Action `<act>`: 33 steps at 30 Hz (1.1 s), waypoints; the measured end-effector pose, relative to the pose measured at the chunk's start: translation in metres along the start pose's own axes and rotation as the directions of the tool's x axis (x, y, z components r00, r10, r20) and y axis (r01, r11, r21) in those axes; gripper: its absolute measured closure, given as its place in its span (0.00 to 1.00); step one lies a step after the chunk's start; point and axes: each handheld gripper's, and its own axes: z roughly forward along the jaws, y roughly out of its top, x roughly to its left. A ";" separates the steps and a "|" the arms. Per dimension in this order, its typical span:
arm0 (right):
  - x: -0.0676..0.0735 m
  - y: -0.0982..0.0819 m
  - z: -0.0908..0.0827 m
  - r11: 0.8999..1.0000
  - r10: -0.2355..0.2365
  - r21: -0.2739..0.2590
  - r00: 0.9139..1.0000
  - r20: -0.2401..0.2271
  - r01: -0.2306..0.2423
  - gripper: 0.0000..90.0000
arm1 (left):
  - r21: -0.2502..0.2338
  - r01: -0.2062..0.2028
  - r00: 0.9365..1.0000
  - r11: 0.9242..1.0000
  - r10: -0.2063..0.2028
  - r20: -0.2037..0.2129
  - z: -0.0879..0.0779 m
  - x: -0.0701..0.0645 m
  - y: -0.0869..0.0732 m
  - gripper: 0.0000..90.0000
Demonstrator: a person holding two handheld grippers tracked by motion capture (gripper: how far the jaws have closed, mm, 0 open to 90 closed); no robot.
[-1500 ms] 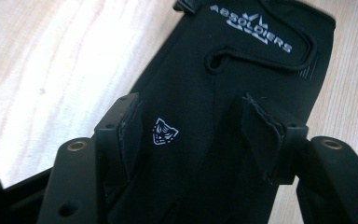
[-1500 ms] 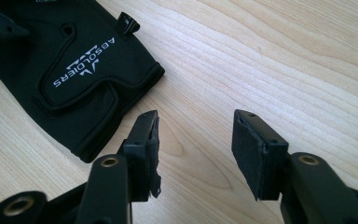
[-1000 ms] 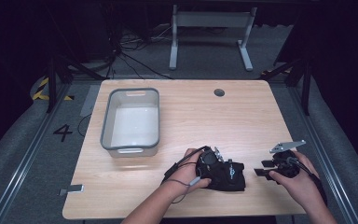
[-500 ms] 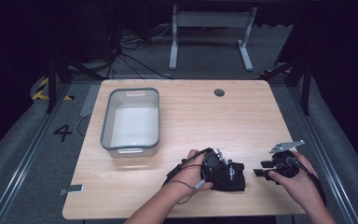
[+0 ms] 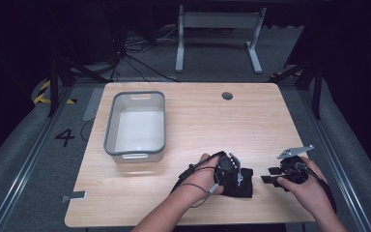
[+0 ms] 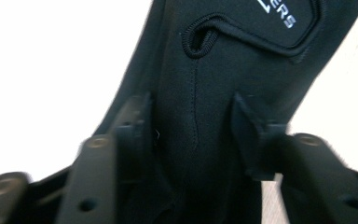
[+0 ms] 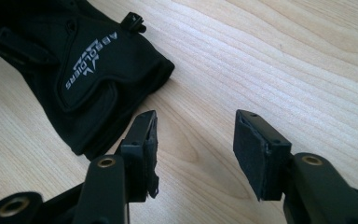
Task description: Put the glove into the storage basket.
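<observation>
A black glove [image 5: 245, 189] with white lettering lies flat near the table's front edge. My left gripper [image 5: 237, 178] comes down on it from the left. In the left gripper view its jaws straddle the glove [image 6: 242, 56]. The left gripper [image 6: 189, 126] has just been closing, with glove fabric between the pads, and I see no firm pinch. My right gripper [image 5: 268, 175] rests to the right of the glove. In the right gripper view it [image 7: 196, 135] stands open over bare wood, its left jaw just short of the glove's [image 7: 74, 51] cuff edge.
A grey-rimmed translucent bin [image 5: 110, 130] stands on the left half of the wooden table [image 5: 212, 121]. A round cable hole [image 5: 227, 95] sits near the far edge. Metal rails and dark floor surround the table.
The left hand has shifted slightly over the glove. The right hand has stayed where it was.
</observation>
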 end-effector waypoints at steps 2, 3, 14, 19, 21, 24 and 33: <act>0.000 0.000 -0.001 1.000 0.003 0.005 1.000 0.000 -0.003 0.56 | -0.006 0.003 1.000 1.000 -0.003 0.008 -0.001 0.003 -0.001 0.65; 0.000 0.000 -0.001 1.000 0.003 0.004 1.000 -0.001 -0.003 0.56 | -0.011 -0.002 1.000 1.000 0.002 0.013 -0.001 0.004 -0.002 0.67; -0.002 -0.001 -0.001 1.000 0.007 0.003 1.000 0.000 -0.007 0.58 | -0.064 0.069 0.997 0.996 -0.067 0.039 -0.002 0.011 -0.007 0.76; -0.005 -0.002 -0.002 1.000 0.013 -0.001 1.000 0.000 -0.013 0.58 | -0.085 0.065 0.996 0.994 -0.060 0.063 -0.011 0.011 -0.007 0.77; -0.006 -0.002 -0.002 1.000 0.014 0.000 1.000 0.003 -0.014 0.58 | -0.096 0.061 0.996 0.994 -0.054 0.072 -0.018 0.010 -0.007 0.77; -0.007 -0.001 -0.002 1.000 0.015 -0.010 1.000 0.002 -0.015 0.58 | -0.106 0.077 0.995 0.991 -0.070 0.075 -0.030 0.008 -0.010 0.77; -0.007 0.000 -0.001 1.000 0.020 -0.002 1.000 -0.009 -0.020 0.60 | -0.157 0.102 0.991 0.982 -0.088 0.097 -0.068 0.013 -0.023 0.77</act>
